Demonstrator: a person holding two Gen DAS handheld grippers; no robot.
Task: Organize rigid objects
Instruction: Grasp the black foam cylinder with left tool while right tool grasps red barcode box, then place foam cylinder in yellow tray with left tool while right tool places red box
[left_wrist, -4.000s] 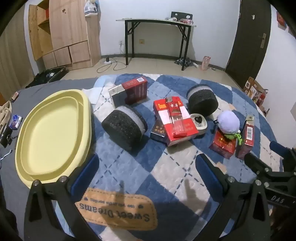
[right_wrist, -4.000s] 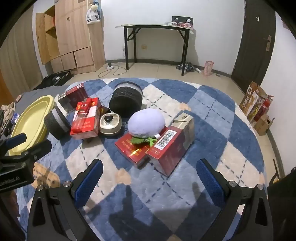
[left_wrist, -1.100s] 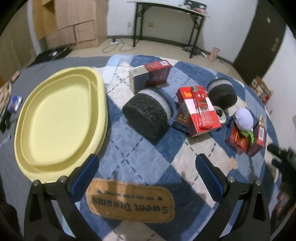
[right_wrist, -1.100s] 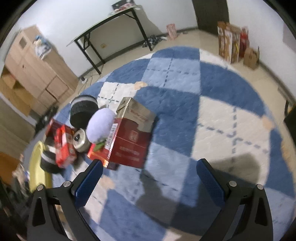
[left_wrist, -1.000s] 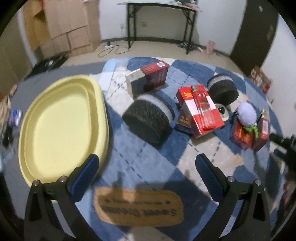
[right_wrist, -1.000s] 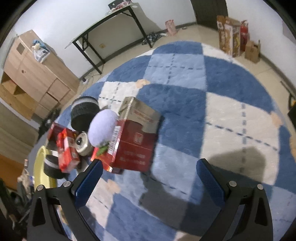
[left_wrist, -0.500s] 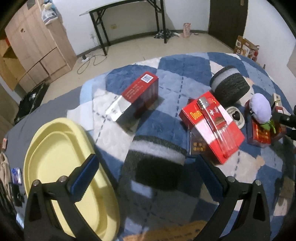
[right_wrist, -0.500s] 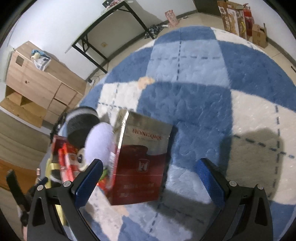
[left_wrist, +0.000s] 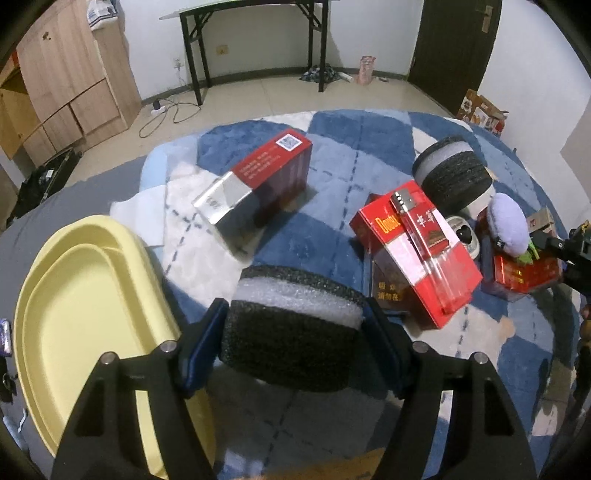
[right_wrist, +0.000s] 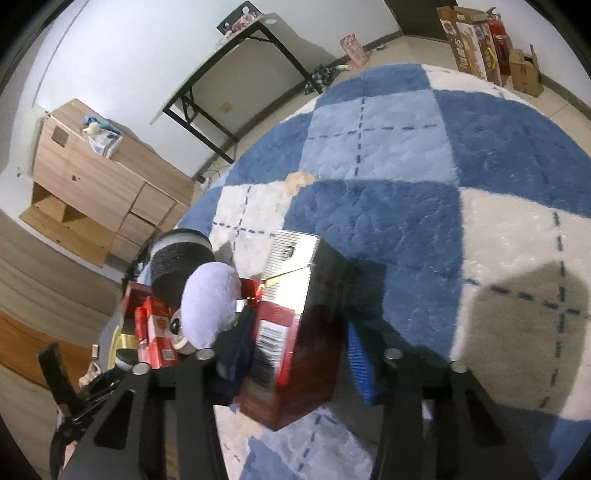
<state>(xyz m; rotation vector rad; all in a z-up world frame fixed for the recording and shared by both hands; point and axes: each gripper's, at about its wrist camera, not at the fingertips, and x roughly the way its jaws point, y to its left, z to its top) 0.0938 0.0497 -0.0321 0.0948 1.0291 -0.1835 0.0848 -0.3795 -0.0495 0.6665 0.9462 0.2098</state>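
My left gripper (left_wrist: 293, 341) is shut on a black foam roll with a white band (left_wrist: 291, 332), its blue pads pressed on both sides, beside the yellow oval tray (left_wrist: 74, 317). My right gripper (right_wrist: 299, 354) straddles a red and silver carton (right_wrist: 295, 332); the left pad touches it, and a gap shows at the right pad. A lilac plush ball (right_wrist: 210, 306) leans on that carton's left. A second foam roll (left_wrist: 454, 177), a long red and silver box (left_wrist: 258, 188) and a red carton with a lighter on top (left_wrist: 417, 251) lie on the rug.
The blue and white checked rug (right_wrist: 406, 147) covers the floor. A small round white box (left_wrist: 461, 236) sits by the red cartons. A wooden cabinet (left_wrist: 66, 81) and a black-legged table (left_wrist: 258, 37) stand at the back wall. Boxes stand by the door (right_wrist: 480, 44).
My left gripper has moved forward and closed on the near foam roll. My right gripper has moved down over the red and silver carton, and its fingers have narrowed around it.
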